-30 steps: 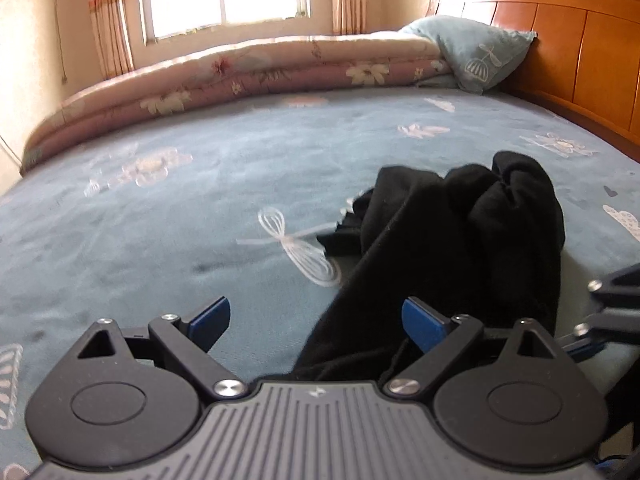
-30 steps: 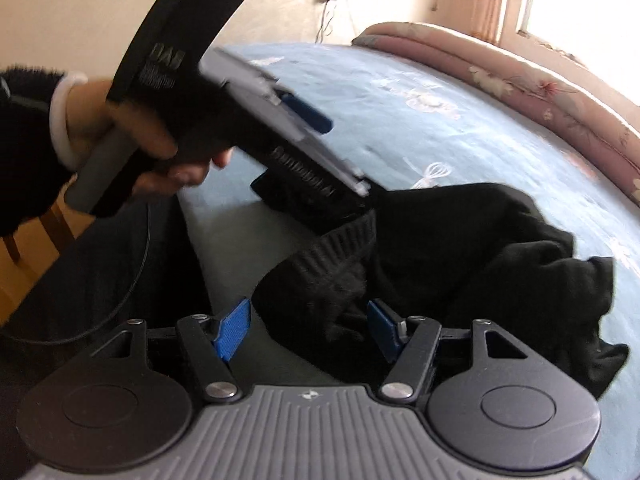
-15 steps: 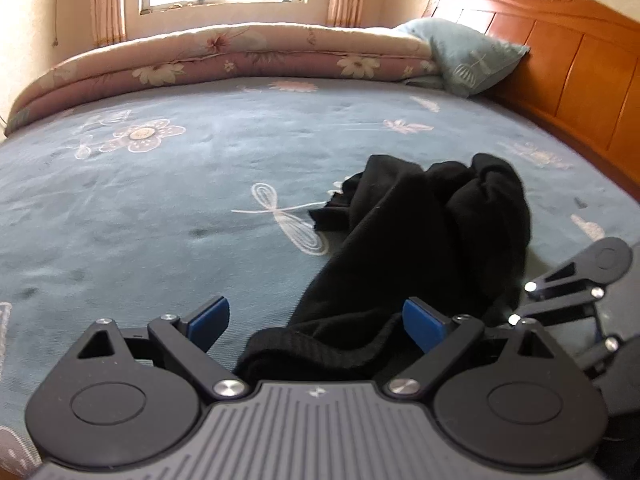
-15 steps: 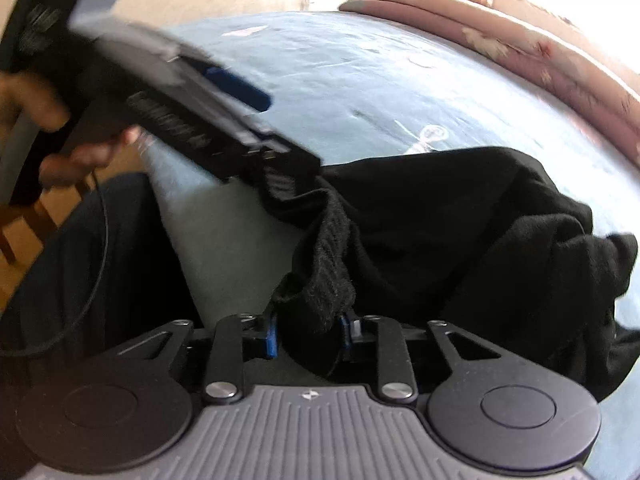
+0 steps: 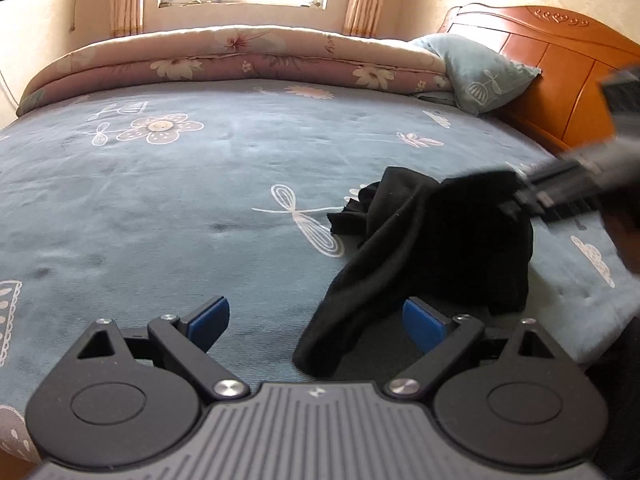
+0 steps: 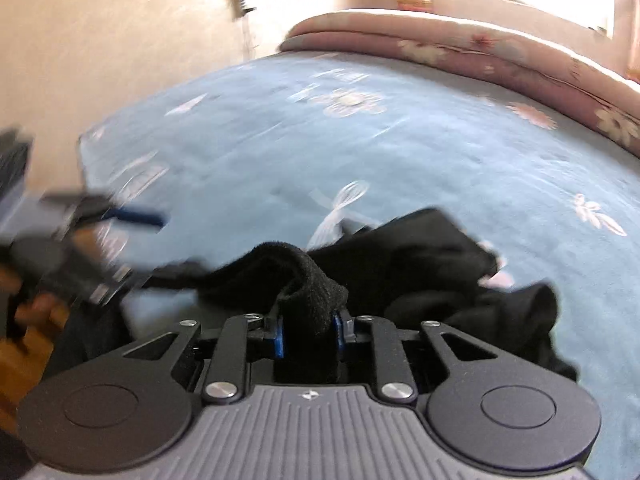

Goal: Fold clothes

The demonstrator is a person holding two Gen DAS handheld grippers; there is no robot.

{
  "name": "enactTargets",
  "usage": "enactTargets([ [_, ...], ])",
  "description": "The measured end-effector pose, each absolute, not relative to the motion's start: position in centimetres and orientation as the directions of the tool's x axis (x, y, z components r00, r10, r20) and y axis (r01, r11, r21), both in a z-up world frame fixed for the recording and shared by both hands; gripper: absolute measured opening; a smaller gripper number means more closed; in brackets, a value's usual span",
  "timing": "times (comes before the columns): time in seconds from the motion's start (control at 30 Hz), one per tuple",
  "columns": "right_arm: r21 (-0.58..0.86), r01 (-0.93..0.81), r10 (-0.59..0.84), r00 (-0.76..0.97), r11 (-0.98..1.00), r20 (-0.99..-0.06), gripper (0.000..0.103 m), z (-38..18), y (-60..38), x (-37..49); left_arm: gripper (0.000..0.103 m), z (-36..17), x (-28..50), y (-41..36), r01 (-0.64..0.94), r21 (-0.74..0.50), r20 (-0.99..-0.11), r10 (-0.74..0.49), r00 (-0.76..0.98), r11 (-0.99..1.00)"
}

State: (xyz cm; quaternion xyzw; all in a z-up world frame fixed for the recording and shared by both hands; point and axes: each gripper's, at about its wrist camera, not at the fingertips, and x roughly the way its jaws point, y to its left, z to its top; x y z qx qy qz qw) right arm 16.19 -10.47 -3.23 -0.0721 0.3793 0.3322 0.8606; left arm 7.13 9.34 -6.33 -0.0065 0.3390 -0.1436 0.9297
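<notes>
A crumpled black garment (image 5: 440, 240) lies on the blue flowered bedsheet (image 5: 160, 200). In the left wrist view my left gripper (image 5: 316, 320) stands open, and a hanging end of the garment lies loose between its blue pads (image 5: 208, 318). My right gripper (image 6: 308, 334) has a thick ribbed fold of the garment (image 6: 420, 264) between its pads. Its jaws are still closing and the pads press on the fold. In the left wrist view the right gripper (image 5: 560, 196) is a blur at the garment's raised right end. In the right wrist view the left gripper (image 6: 132, 216) is a blur at the left.
A rolled floral quilt (image 5: 240, 56) runs along the far side of the bed under the window. A blue pillow (image 5: 480, 76) leans on the wooden headboard (image 5: 560, 80) at the right. The near bed edge is just below both grippers.
The right gripper went from wide open to closed on the ribbed fold, then rose and swung with it. The garment's right end lifted. The left gripper stayed open and shifted a little.
</notes>
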Motion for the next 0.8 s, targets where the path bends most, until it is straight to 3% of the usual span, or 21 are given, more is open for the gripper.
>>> enactTargets([
  [0.17,0.149,-0.507,0.434,0.508,0.849,-0.744,0.028,-4.0,-11.3,22.5,0.094,-6.8,7.1,8.4,0.299,-0.058,-0.638,-0.266,0.723,0.952],
  [0.3,0.277,-0.394,0.457,0.501,0.876,-0.735,0.044,-5.2,-13.7,24.8,0.094,-7.5,7.7,7.9,0.330,-0.020,-0.628,-0.268,0.730,0.944],
  [0.37,0.317,-0.377,0.482,0.516,0.870,-0.708,0.047,-4.8,-14.8,24.1,0.094,-8.0,8.5,7.7,0.335,-0.009,-0.632,-0.265,0.728,0.942],
  [0.5,0.269,-0.377,0.450,0.563,0.886,-0.694,0.059,-3.6,-16.0,22.0,0.094,-9.6,11.4,7.9,0.293,-0.067,-0.675,-0.260,0.691,0.954],
  [0.67,0.211,-0.353,0.399,0.636,0.912,-0.660,0.061,-1.6,-17.5,18.7,0.094,-11.0,13.0,7.9,0.255,-0.153,-0.692,-0.288,0.662,0.955],
  [0.8,0.165,-0.339,0.365,0.694,0.926,-0.621,0.063,-0.3,-17.8,15.1,0.094,-11.3,12.7,7.3,0.276,-0.150,-0.681,-0.302,0.667,0.949],
])
